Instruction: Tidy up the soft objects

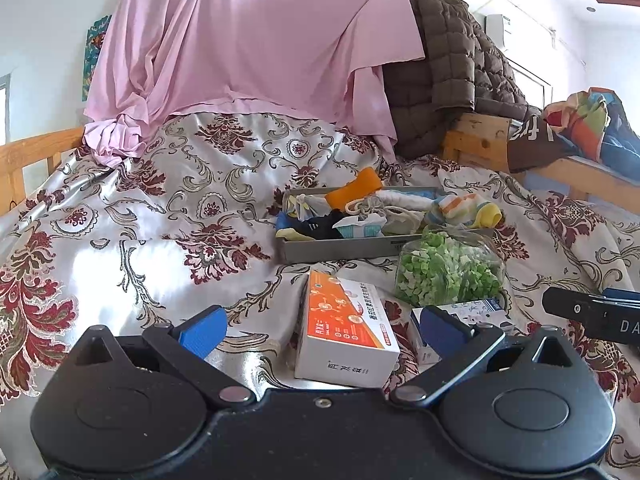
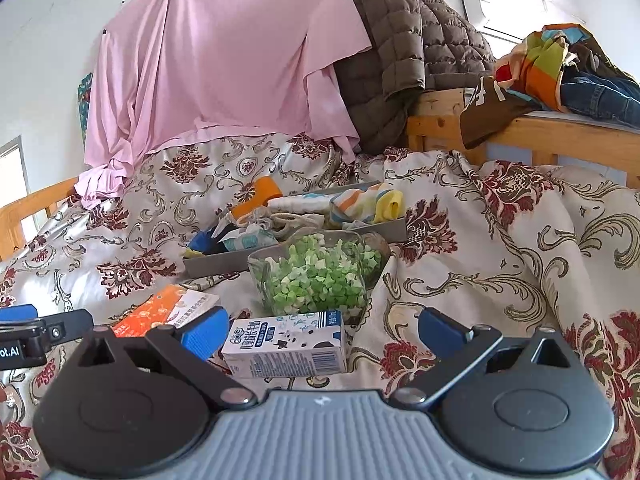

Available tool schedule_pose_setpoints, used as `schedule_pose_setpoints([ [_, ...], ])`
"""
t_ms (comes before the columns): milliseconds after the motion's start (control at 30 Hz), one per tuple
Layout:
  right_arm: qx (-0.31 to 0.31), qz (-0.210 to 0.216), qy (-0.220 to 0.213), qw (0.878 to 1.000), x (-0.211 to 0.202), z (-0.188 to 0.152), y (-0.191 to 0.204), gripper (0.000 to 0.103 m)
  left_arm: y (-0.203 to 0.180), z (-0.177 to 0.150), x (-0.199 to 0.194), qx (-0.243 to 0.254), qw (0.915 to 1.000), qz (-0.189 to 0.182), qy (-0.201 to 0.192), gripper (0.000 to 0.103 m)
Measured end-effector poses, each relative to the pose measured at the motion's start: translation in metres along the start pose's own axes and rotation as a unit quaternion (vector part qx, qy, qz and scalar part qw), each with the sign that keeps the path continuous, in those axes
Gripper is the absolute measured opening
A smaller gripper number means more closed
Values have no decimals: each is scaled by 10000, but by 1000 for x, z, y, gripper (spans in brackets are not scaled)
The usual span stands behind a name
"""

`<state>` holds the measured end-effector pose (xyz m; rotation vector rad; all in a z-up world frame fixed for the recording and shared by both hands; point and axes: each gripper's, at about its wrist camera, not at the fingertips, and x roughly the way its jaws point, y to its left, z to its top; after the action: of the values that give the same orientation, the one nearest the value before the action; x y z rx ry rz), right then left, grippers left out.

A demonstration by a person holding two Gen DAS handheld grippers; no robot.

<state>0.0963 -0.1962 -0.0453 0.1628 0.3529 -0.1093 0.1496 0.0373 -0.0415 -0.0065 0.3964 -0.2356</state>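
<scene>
Closest to me, my left gripper (image 1: pixel 322 330) is spread wide and empty, its blue pads (image 1: pixel 203 332) apart over a floral satin bedspread (image 1: pixel 120 240). An orange and white medicine box (image 1: pixel 347 330) lies on the spread between the fingers, untouched. My right gripper (image 2: pixel 322 334) is likewise released and holds nothing; a small blue and white milk carton (image 2: pixel 286 344) lies on its side between its pads.

Just beyond the carton sits a clear bag of green and white pieces (image 2: pixel 314 276), leaning against the near edge of a shallow grey tray (image 1: pixel 340 250). The soft things are piled in that tray: a rolled orange cloth (image 1: pixel 354 188) at the back, a beige drawstring pouch (image 1: pixel 372 208) in the middle, dark socks (image 1: pixel 320 224) at the left, and a striped orange, white and yellow sock (image 1: pixel 468 210) at the right end.

Farther back, a pink sheet (image 1: pixel 248 40) hangs over the head of the bed, beside a brown quilted jacket (image 1: pixel 452 72) draped on a wooden frame (image 1: pixel 476 140).
</scene>
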Motion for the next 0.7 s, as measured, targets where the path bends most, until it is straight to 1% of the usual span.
schedule_pose_setpoints([
  [700, -80, 51, 34, 9999, 1, -2, 2, 103, 3, -2, 2, 22, 10000, -6, 71, 102],
])
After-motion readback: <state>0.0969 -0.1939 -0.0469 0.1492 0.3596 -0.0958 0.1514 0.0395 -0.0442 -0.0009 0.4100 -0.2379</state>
